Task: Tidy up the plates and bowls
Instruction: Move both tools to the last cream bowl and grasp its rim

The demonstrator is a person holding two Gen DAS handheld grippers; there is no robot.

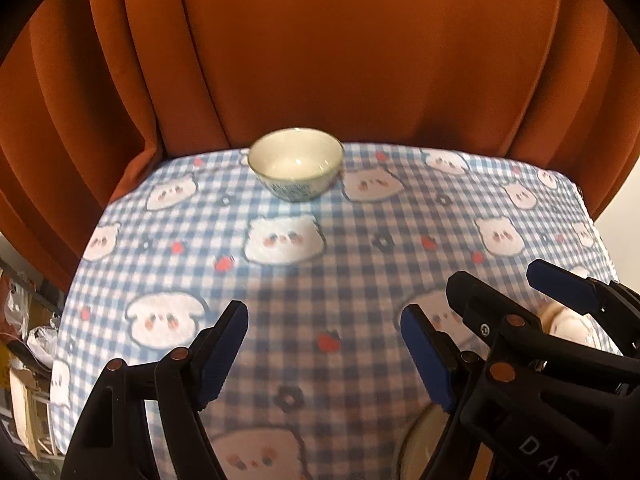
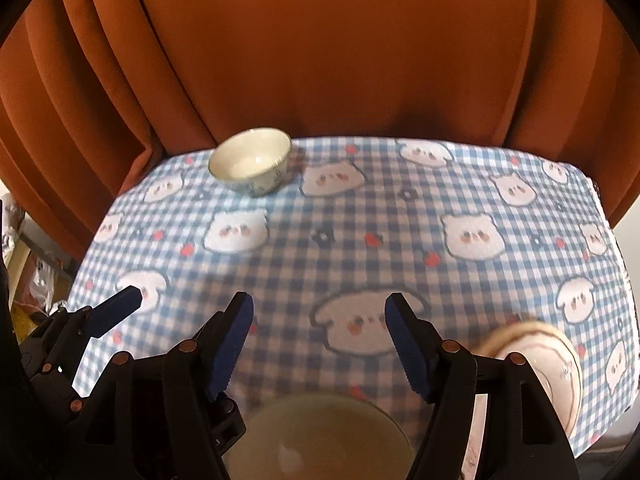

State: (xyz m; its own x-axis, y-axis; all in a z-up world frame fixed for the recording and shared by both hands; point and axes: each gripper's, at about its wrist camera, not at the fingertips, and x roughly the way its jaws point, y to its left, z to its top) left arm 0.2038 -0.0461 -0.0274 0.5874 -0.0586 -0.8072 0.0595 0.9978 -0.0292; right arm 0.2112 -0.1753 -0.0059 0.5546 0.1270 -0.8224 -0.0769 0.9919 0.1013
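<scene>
A small white bowl with a blue pattern stands at the far edge of the checked tablecloth; it also shows in the right wrist view. My left gripper is open and empty above the cloth. My right gripper is open and empty; it shows at the right in the left wrist view. A second bowl sits close below the right gripper, blurred. A pale plate or bowl lies at the near right, partly hidden by the right finger; it also shows in the left wrist view.
The table carries a blue checked cloth with white bear faces. An orange curtain hangs right behind the table. Clutter and boxes lie on the floor at the left.
</scene>
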